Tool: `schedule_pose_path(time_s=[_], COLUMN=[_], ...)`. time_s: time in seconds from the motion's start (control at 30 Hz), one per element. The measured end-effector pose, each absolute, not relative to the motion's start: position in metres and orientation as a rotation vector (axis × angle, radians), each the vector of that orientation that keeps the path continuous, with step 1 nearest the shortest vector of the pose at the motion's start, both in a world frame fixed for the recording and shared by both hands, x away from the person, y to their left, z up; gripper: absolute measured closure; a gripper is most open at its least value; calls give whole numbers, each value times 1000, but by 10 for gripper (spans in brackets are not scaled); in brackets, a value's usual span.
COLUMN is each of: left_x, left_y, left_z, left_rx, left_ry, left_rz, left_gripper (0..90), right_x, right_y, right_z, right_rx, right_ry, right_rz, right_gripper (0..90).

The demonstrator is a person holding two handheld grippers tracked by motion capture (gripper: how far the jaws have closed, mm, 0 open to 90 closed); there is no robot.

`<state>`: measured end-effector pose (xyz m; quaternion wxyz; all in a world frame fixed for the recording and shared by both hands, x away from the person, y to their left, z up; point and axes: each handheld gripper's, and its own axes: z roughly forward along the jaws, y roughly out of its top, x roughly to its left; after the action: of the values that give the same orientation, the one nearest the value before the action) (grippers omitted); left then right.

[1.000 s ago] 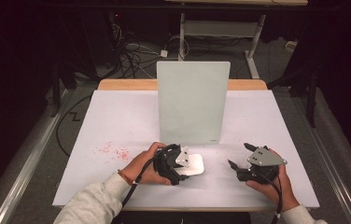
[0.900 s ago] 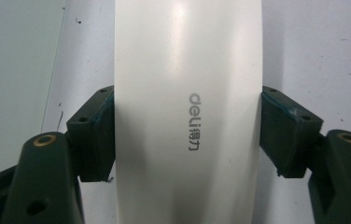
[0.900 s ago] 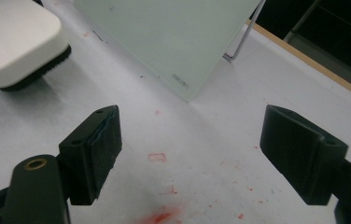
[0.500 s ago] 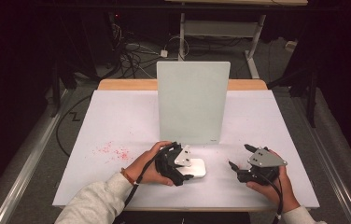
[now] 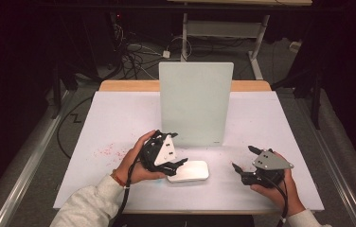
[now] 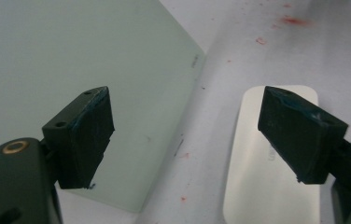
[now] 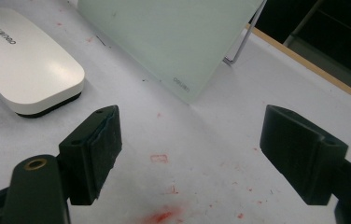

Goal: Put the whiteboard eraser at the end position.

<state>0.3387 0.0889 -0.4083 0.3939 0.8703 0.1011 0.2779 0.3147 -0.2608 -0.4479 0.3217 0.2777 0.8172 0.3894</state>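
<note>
The white eraser (image 5: 188, 171) lay flat on the white table cover (image 5: 119, 123), near the front edge, at about 6 o'clock from the upright pale green glass board (image 5: 195, 104). In the right gripper view its black underside rested on the cover and a grey brand mark showed on its top. The left gripper (image 5: 169, 161) stood at the eraser's 9 o'clock end, jaws spread wide; in the left gripper view one jaw overlapped the eraser's end and the other overlapped the board, neither closed on anything. The right gripper (image 5: 244, 163) was well apart at the eraser's 3 o'clock, jaws spread wide over bare cover. Red marker smudges (image 5: 105, 151) dotted the cover at the left gripper's 9 o'clock.
</note>
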Motion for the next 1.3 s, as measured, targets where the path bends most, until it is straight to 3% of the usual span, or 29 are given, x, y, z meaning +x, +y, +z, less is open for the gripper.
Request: schedule_pose_path(time_s=[0.67, 1.3], left_x=[334, 312], left_y=[151, 207], left_z=[-416, -464], left_rx=[2112, 2134], left_ry=[470, 729], left_rz=[914, 908], left_gripper=[172, 167], right_x=[309, 308], right_y=[-257, -258], right_z=[-441, -441], right_rx=[716, 724], right_ry=[2122, 2105], right_rz=[1057, 1075], right_gripper=[205, 170])
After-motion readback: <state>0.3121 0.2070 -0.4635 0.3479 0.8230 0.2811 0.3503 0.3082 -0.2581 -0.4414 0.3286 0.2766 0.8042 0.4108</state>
